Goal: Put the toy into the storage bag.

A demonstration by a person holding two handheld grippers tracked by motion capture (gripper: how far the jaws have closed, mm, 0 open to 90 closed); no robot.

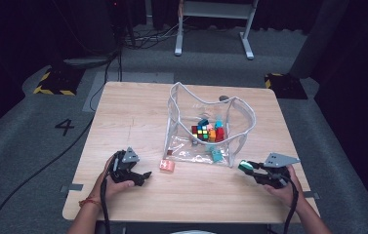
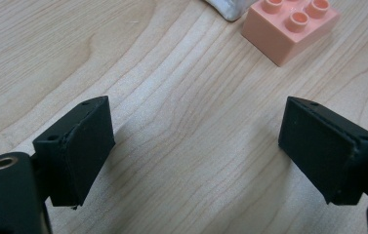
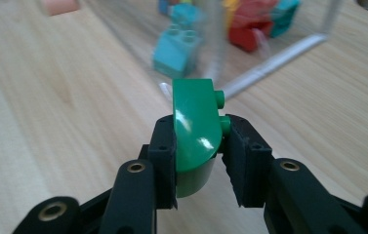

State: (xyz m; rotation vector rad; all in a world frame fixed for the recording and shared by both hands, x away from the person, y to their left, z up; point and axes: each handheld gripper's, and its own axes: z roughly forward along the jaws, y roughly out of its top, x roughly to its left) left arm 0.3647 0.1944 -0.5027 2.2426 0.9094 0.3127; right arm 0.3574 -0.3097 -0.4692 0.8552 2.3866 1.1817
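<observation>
We take the clear bag (image 1: 206,127) as our landmark; it stands open-topped near the middle of the desk (image 1: 132,122).

Right tool (image 1: 248,167): we see it just off the bag's near right corner, held in the person's right hand (image 1: 281,187). Its jaws are closed tight on a green brick (image 3: 195,134), a rounded piece with studs on one side. In the right gripper view the brick stands upright between the two pads, its curved face toward the camera, with the top half rising clear above the jaw tips. The brick is outside the bag, just beside its white-edged wall, and is off the desk surface.

Left tool (image 1: 142,176): we see it on the near left side of the bag, apart from it, in the person's left hand (image 1: 115,183). Its jaws stand wide, with nothing between them but bare wood in the left gripper view.

A pink brick (image 1: 167,165) lies on the desk just outside the bag's near left corner, studs up, between the bag and the left tool. In the left gripper view it sits ahead of the open jaws, touching neither pad.

Inside the bag we note a colour cube (image 1: 202,132), red bricks (image 1: 219,134) and orange pieces beside it, and a teal brick (image 1: 216,155) against the near wall.
</observation>
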